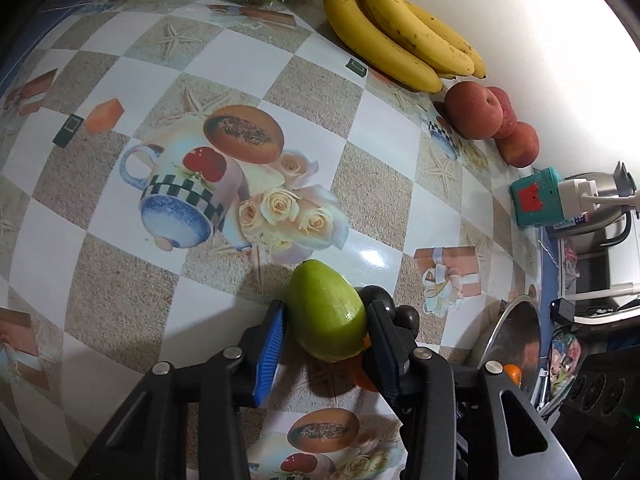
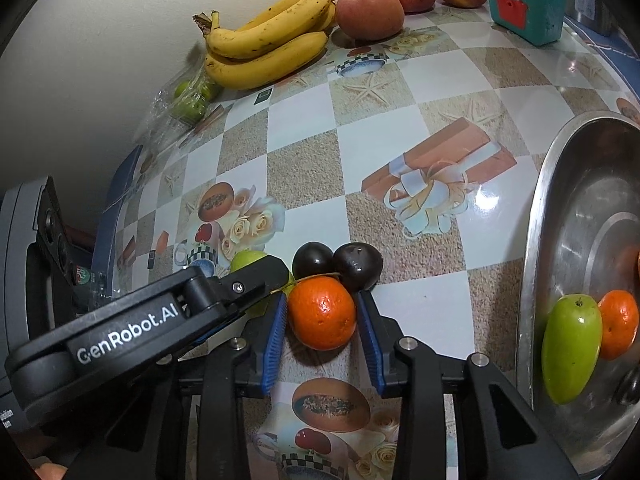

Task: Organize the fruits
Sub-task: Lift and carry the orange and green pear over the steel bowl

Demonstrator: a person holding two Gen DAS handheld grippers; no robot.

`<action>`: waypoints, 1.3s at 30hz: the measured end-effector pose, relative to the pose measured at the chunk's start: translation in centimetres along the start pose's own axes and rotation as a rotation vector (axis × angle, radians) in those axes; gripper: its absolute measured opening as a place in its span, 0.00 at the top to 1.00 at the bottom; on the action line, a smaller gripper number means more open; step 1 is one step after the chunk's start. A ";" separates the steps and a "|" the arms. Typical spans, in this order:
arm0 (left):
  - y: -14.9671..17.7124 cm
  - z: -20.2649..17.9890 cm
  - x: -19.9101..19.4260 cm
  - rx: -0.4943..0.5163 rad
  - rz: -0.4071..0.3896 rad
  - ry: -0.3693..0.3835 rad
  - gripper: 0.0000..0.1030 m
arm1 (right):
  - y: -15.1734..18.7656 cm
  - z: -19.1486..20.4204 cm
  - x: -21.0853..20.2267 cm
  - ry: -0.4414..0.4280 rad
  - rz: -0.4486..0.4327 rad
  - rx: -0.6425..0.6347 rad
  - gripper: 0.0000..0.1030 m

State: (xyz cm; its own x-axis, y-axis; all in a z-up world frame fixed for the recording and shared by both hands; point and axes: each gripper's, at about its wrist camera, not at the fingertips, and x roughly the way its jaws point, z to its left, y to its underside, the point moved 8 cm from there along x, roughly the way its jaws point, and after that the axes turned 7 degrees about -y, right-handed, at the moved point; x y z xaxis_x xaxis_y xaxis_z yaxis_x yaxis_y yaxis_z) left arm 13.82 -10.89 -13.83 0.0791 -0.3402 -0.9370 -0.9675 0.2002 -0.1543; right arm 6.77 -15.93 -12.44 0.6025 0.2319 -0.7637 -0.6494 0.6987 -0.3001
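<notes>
The left gripper point(image 1: 326, 332) has its two blue pads pressed on the sides of a green fruit point(image 1: 326, 316), so I judge it is closed on it. The fruit is egg-shaped, and its long axis runs forward along the fingers with the narrow end pointing away, toward the middle of the table point(image 1: 100, 280). Whether it is already lifted from the cloth I cannot say surely.

The right gripper point(image 2: 322, 330) has an orange point(image 2: 322, 312) between its pads. The left pad looks to touch the peel, and the right pad is just beside it with a thin gap, so whether this grip is closed I cannot tell. Just behind the orange, touching it, lie two dark plums point(image 2: 336, 266). The two grippers are very close: the right finger of the left one sits beside the left finger of the right one.

The relation that matters is the metal bowl point(image 2: 536, 240). It stands to the right of both grippers, and the right hand is clearly nearer to it. Inside there are already a green fruit and an orange. To go there, the left hand must probably cross over the right one.

Far at the wall lie the bananas point(image 2: 268, 44), three peaches point(image 2: 370, 12) and a teal box point(image 2: 524, 4), well apart from the work.
</notes>
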 end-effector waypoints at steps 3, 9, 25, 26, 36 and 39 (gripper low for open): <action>0.0 0.0 0.0 -0.006 0.003 0.003 0.57 | 0.0 0.1 0.0 -0.002 0.001 0.004 0.64; 0.0 1.0 -0.5 -0.028 0.004 -0.004 0.57 | 0.1 0.0 -0.3 -0.009 0.000 0.017 0.65; -1.1 1.5 -4.8 -0.039 -0.086 0.006 0.57 | -1.1 1.2 -5.1 -0.033 -0.108 0.017 0.65; -1.2 1.3 -5.1 -0.038 -0.093 0.005 0.57 | -1.2 1.2 -5.6 -0.031 -0.117 0.016 0.65; -1.2 0.5 -7.6 -0.022 -0.143 0.005 0.57 | -1.5 -0.5 -8.8 0.034 -0.177 0.051 0.65; -1.1 0.0 -7.8 -0.015 -0.149 0.006 0.57 | -1.5 -1.9 -9.5 0.054 -0.191 0.083 0.65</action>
State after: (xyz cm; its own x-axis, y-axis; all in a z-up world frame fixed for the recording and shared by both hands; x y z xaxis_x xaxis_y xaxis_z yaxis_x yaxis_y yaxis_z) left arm 14.26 -8.39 -6.33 0.2208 -0.3703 -0.9023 -0.9486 0.1337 -0.2870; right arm 1.14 -20.48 -5.86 0.6837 0.0550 -0.7277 -0.4843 0.7801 -0.3961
